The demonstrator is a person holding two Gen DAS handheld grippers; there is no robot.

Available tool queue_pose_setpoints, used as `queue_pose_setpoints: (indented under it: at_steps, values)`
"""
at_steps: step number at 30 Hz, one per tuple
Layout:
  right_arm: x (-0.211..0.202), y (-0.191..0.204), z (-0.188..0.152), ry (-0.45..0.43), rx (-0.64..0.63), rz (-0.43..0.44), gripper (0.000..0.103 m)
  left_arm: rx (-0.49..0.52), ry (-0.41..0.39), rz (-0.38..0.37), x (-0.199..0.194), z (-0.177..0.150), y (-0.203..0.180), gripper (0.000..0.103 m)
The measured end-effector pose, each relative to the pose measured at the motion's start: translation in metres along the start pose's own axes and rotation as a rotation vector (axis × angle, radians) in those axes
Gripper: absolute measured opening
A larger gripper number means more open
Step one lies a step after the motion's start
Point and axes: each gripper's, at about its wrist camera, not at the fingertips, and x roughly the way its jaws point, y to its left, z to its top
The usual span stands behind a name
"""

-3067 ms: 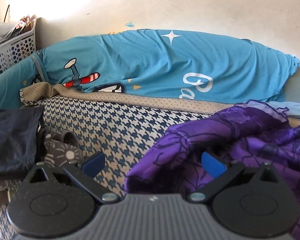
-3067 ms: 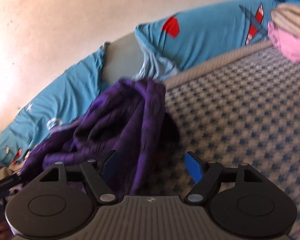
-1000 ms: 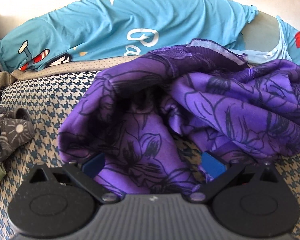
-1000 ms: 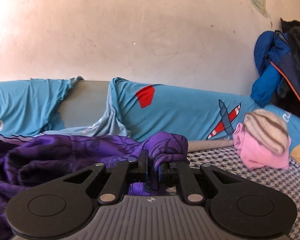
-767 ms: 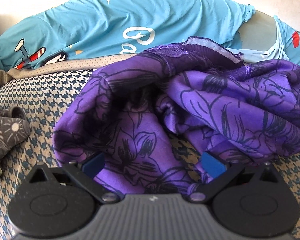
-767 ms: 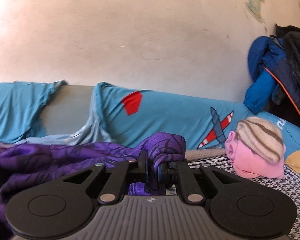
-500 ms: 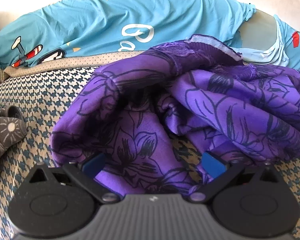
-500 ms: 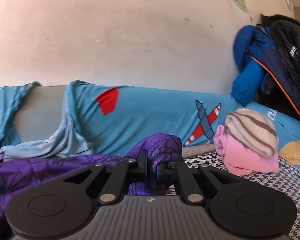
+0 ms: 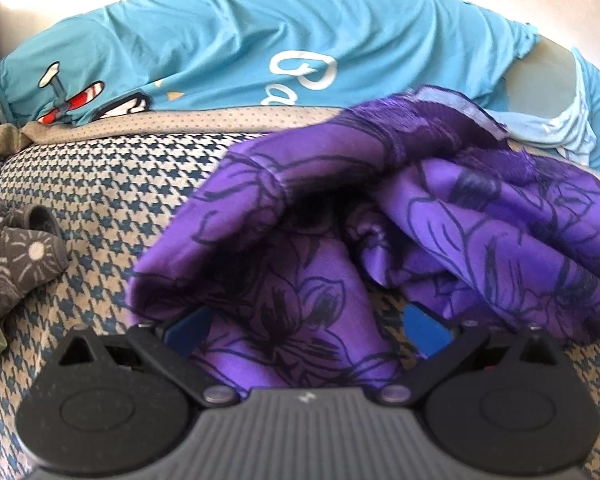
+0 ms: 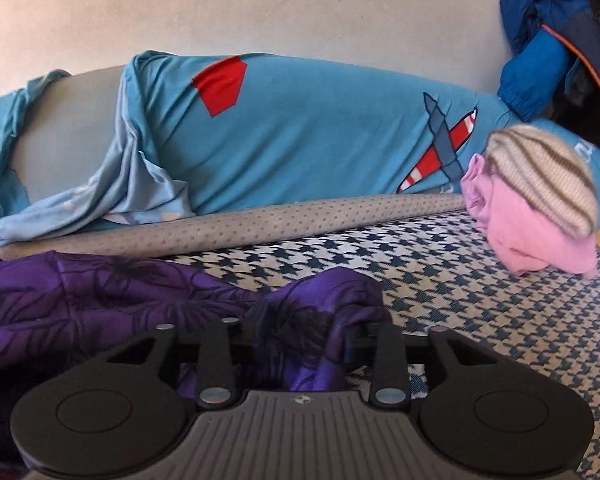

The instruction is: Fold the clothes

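- On the houndstooth-patterned bed cover, I see the purple floral garment lying crumpled, bunched into folds toward the right of my left wrist view.
- My left hand-held gripper is released, its blue-padded fingers spread wide, with a flap of the purple floral garment lying between them but not pinched.
- My right hand-held gripper is clenched on a bunched fold of the same garment, which bulges up between the closed fingers (the pads themselves are hidden by cloth).
- Behind the bed runs a teal sheet draped over a long bolster shape; white script letters on it read roughly "Pa", the rest hidden by the garment.
- The teal sheet also carries a red-and-white airplane print and a red patch.
- A pink cloth with a striped knit hat on top sits at the right of the bed.
- A dark patterned cloth lies at the left edge.
- A blue jacket hangs by the wall.
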Motion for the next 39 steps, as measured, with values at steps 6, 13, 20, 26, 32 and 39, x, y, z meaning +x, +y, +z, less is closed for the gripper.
queue_pose_setpoints:
  at_steps: [6, 13, 20, 26, 32, 39]
  values:
    - [-0.017, 0.0, 0.0, 0.047, -0.028, 0.024, 0.048, -0.031, -0.016, 0.037, -0.004, 0.009, 0.012, 0.103]
    - [-0.039, -0.014, -0.002, 0.079, -0.02, 0.046, 0.049, -0.123, -0.004, 0.063, -0.001, 0.021, 0.037, 0.103]
    - [-0.052, -0.04, -0.006, -0.01, 0.095, 0.122, 0.049, -0.142, -0.016, 0.083, -0.005, 0.019, 0.041, 0.103]
    - [-0.052, -0.051, -0.005, -0.007, 0.202, 0.175, 0.05, -0.155, -0.02, 0.106, -0.004, 0.019, 0.043, 0.103]
    - [-0.06, -0.071, 0.003, -0.17, 0.428, 0.29, 0.062, -0.136, -0.006, 0.091, -0.002, 0.016, 0.038, 0.103]
    - [-0.02, -0.081, -0.008, 0.12, 0.616, 0.249, 0.076, -0.118, -0.005, 0.078, -0.003, 0.014, 0.032, 0.103]
